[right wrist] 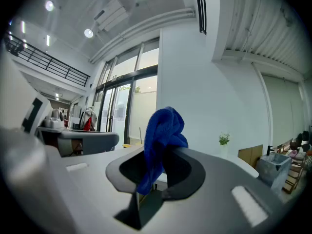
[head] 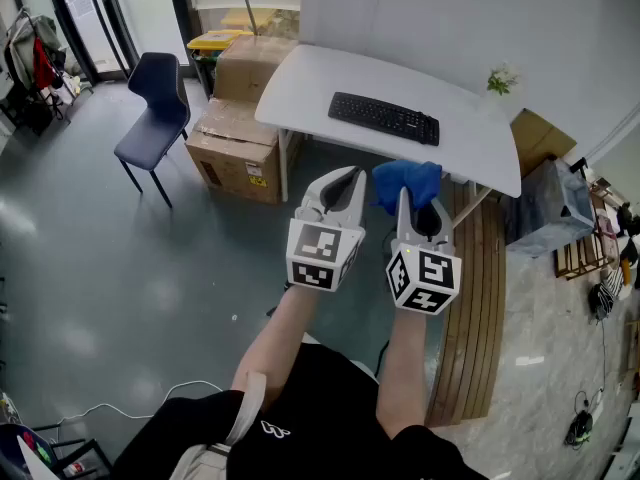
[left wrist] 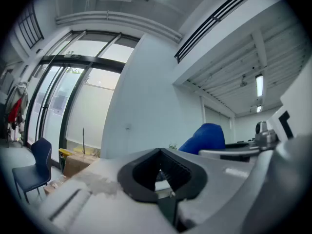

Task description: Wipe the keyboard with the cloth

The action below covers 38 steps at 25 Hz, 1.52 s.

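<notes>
A black keyboard (head: 385, 118) lies on the white table (head: 320, 78), well ahead of both grippers. My right gripper (head: 404, 196) is shut on a blue cloth (head: 408, 180), held in the air short of the table's near edge. In the right gripper view the cloth (right wrist: 163, 133) bunches up out of the closed jaws of the right gripper (right wrist: 157, 155). My left gripper (head: 351, 176) hangs just left of the right one, shut with nothing in it. In the left gripper view the left gripper (left wrist: 159, 152) has its jaws meeting, and the cloth (left wrist: 204, 136) shows at right.
Two cardboard boxes (head: 238, 146) stand against the table's left end, with a yellow bin (head: 215, 40) behind. A dark blue chair (head: 155, 108) is further left. A small plant (head: 500, 80) sits on the table's far right corner. A slatted wooden bench (head: 480, 298) and a grey crate (head: 548, 206) lie at right.
</notes>
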Each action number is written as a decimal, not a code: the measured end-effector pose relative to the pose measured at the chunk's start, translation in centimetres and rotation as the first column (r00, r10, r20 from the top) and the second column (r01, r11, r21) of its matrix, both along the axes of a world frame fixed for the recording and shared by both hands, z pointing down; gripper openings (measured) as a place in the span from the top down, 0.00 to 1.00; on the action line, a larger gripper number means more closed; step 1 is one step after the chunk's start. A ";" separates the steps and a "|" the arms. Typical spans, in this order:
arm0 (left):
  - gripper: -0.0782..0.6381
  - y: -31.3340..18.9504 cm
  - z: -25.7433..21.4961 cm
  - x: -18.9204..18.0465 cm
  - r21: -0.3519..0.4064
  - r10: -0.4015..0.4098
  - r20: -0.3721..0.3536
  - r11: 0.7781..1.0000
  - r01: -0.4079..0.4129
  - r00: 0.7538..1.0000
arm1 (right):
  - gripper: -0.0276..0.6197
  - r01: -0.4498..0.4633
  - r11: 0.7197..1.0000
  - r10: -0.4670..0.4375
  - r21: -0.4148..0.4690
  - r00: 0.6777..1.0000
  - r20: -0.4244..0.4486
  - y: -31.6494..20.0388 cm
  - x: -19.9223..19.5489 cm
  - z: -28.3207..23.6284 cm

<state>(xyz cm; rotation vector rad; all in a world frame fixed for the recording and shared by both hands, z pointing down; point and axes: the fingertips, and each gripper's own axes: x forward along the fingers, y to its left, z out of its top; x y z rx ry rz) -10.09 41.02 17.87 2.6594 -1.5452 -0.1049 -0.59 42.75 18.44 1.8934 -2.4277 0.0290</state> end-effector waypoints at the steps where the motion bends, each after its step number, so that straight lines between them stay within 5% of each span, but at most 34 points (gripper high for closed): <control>1: 0.89 -0.7 0.4 -0.3 -0.005 0.004 -0.004 1.000 -0.004 1.000 | 0.84 -0.004 1.000 0.004 0.010 1.000 0.007 -0.6 -0.3 0.1; 10: 0.89 -6.6 3.3 -1.7 -0.034 -0.007 -0.005 0.999 0.007 1.000 | 0.84 -0.073 0.997 0.072 0.017 0.996 0.057 -6.8 1.0 2.0; 16: 0.89 -15.6 5.7 -2.1 -0.058 -0.054 -0.002 0.997 0.054 0.999 | 0.84 -0.048 0.999 0.047 0.023 0.996 0.073 -16.6 1.4 3.4; 28: 0.89 -41.4 8.1 -1.7 -0.163 -0.240 0.004 0.958 0.237 0.971 | 0.84 0.136 0.989 -0.130 -0.054 0.985 0.109 -44.3 3.2 4.3; 38: 0.89 -49.4 13.7 -3.0 -0.253 -0.281 0.076 0.923 0.291 0.957 | 0.84 0.287 0.944 -0.262 -0.166 0.952 0.157 -53.2 -0.8 11.0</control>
